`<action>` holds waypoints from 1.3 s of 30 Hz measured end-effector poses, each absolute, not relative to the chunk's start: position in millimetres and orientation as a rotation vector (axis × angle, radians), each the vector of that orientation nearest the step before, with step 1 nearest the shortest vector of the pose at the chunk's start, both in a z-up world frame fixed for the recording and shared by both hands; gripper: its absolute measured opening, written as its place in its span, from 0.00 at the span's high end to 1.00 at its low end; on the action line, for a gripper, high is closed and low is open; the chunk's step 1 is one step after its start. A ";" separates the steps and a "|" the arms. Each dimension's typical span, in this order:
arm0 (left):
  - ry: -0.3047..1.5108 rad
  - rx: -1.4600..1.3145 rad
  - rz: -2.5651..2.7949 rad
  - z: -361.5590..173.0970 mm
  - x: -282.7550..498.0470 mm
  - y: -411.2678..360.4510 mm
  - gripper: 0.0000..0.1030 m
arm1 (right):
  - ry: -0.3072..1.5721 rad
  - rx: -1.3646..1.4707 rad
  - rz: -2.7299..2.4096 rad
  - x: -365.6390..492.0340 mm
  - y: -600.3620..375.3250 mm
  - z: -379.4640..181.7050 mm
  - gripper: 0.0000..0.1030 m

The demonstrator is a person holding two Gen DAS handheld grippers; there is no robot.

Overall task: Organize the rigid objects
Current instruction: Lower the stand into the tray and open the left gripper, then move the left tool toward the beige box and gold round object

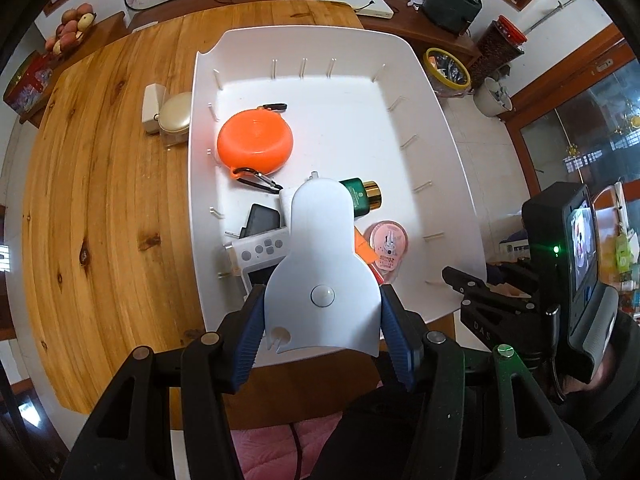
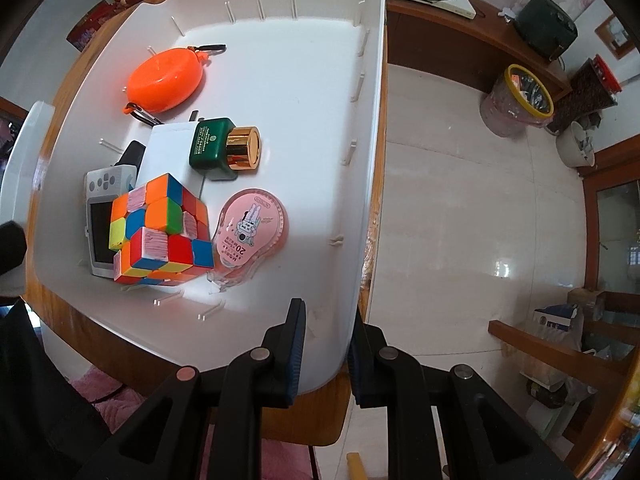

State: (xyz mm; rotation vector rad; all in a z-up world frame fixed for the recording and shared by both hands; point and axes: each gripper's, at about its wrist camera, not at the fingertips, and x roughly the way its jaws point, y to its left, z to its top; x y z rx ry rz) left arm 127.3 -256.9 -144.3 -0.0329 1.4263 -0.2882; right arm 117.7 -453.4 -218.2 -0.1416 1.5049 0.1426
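The wooden table (image 1: 100,184) is spreading wide and bare toward nine o'clock in the left wrist view, offering plenty of room there. The white bin (image 1: 440,128) is sitting on its right part, its right wall lying along the table edge above the tiled floor (image 2: 460,200). Inside the bin, the half from twelve to three o'clock is lying open, while the items are crowding from the middle down toward seven o'clock. The orange round case (image 1: 255,140) is resting near the left wall; below it the green bottle with a gold cap (image 2: 224,148) is leaning on a white block (image 2: 168,148); the colour cube (image 2: 160,228) is standing on a white handheld device (image 2: 100,216), and the pink tape dispenser (image 2: 250,228) is lying just beside the cube at three o'clock. The left gripper (image 1: 322,320) is hovering over the bin's near end, pinching a white scraper-shaped tool (image 1: 320,264) by its wide end, the narrow end pointing to twelve o'clock. The right gripper (image 2: 326,344) is straddling the bin's near right corner, one finger inside the wall and one outside, pressing on the rim.
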 end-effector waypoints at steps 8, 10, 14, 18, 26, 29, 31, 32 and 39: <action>1.405 -0.046 -0.265 -139.9 125.2 -254.1 0.29 | 1.501 -0.135 0.148 116.0 -456.2 -217.5 0.79; 1.388 -0.053 -0.256 -135.4 126.0 -251.3 0.25 | 1.503 -0.139 0.147 116.4 -455.8 -218.5 0.79; 1.361 -0.060 -0.219 -127.5 130.3 -242.1 0.24 | 1.505 -0.147 0.144 117.3 -455.1 -220.0 0.79; 1.342 -0.071 -0.169 -122.5 137.8 -226.7 0.24 | 1.507 -0.143 0.142 118.0 -454.7 -220.6 0.79; 1.322 -0.095 -0.065 -121.6 158.7 -192.2 0.24 | 1.512 -0.136 0.131 120.0 -455.4 -220.6 0.79; 1.319 -0.112 -0.025 -124.1 169.8 -177.9 0.24 | 1.516 -0.134 0.124 120.5 -456.3 -221.3 0.79; 1.317 -0.120 0.000 -126.3 178.2 -168.7 0.24 | 1.523 -0.134 0.118 121.8 -456.2 -221.8 0.79; 1.316 -0.125 0.010 -127.5 182.2 -164.2 0.24 | 1.527 -0.137 0.115 122.4 -456.0 -221.9 0.80; 1.321 -0.180 0.073 -137.2 214.3 -134.8 0.24 | 1.571 -0.139 0.098 129.8 -457.7 -224.3 0.83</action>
